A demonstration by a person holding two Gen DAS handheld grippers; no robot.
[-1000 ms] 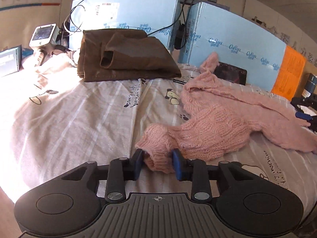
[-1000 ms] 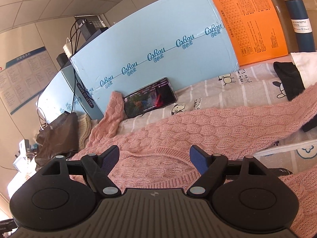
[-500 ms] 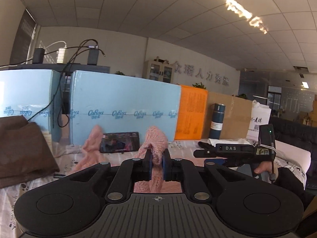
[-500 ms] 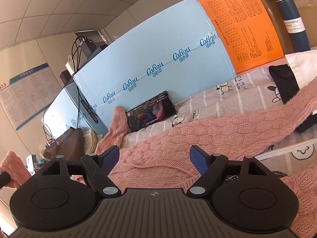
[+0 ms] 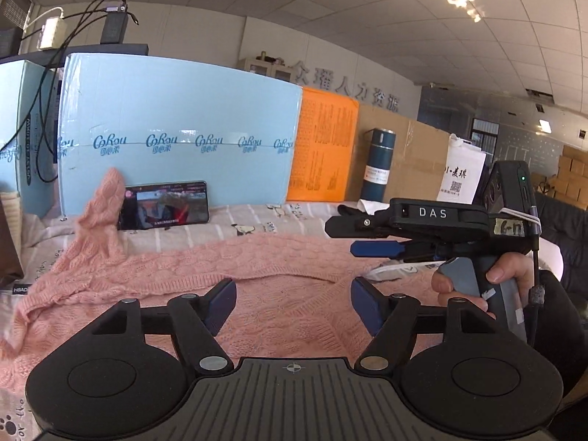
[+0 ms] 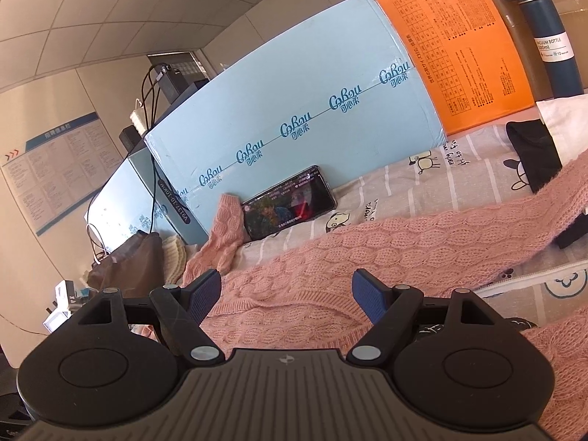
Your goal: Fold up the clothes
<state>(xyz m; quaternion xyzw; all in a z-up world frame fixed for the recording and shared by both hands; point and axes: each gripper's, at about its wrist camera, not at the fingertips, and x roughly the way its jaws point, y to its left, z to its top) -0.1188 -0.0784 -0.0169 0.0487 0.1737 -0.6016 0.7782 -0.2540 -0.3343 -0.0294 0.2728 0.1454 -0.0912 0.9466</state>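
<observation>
The pink cable-knit sweater lies spread flat across the bed, unfolded, its body running left to right under both cameras. A ribbed hem or edge band crosses it in a shallow line. One sleeve reaches up and back, its cuff propped against the blue box beside the phone. In the right wrist view the knit stretches toward the right edge, where another part rises over a dark item.

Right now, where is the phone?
The phone leans against the light blue box at the bed's far side, left of centre in both views, beside the pink sweater sleeve.
</observation>
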